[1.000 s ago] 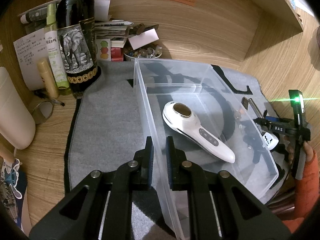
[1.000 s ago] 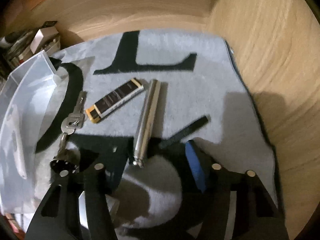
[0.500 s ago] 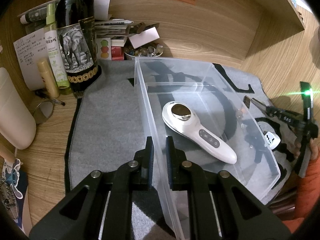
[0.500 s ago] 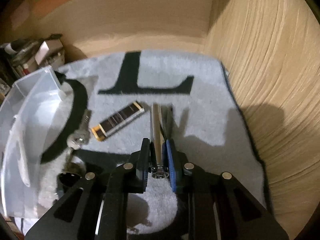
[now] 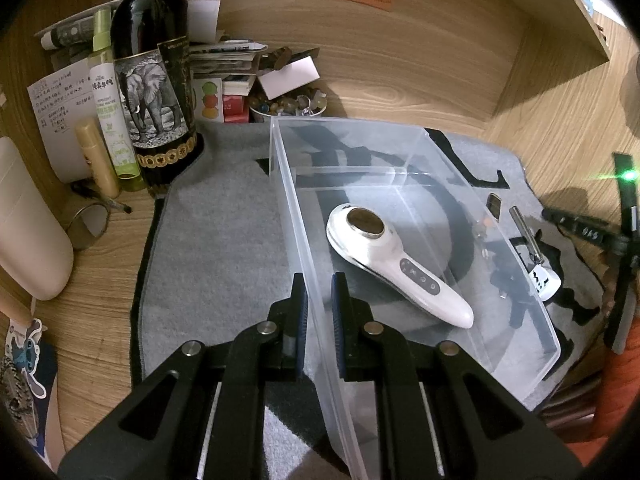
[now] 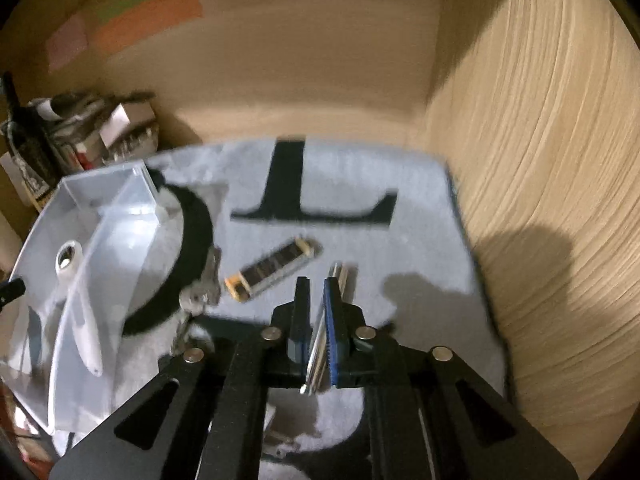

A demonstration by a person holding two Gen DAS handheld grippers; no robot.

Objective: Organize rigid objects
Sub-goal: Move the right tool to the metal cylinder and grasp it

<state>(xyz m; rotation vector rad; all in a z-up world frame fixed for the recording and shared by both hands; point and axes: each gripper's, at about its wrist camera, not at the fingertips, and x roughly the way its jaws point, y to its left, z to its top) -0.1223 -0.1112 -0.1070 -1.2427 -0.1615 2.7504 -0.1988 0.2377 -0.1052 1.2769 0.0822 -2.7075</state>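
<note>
My left gripper (image 5: 319, 289) is shut on the near left wall of a clear plastic bin (image 5: 288, 184) that sits on a grey mat. A white handheld device (image 5: 396, 268) lies inside the bin. My right gripper (image 6: 316, 296) is shut on a silver metal tube (image 6: 320, 344) and holds it lifted above the mat; the tube also shows in the left wrist view (image 5: 526, 234). A black and gold lighter (image 6: 274, 268) and a bunch of keys (image 6: 202, 292) lie on the mat (image 6: 360, 184) between the bin (image 6: 100, 208) and my right gripper.
A dark wine bottle (image 5: 154, 88), a green spray bottle (image 5: 110, 100), a cream tube (image 5: 98, 158), papers and a bowl of stones (image 5: 288, 104) crowd the back left. Wooden walls close the back and right. A cream rounded container (image 5: 24, 224) stands at far left.
My right gripper closed on the silver tube and lifted it off the mat, rising and swinging toward the bin. My left gripper kept its hold on the bin wall.
</note>
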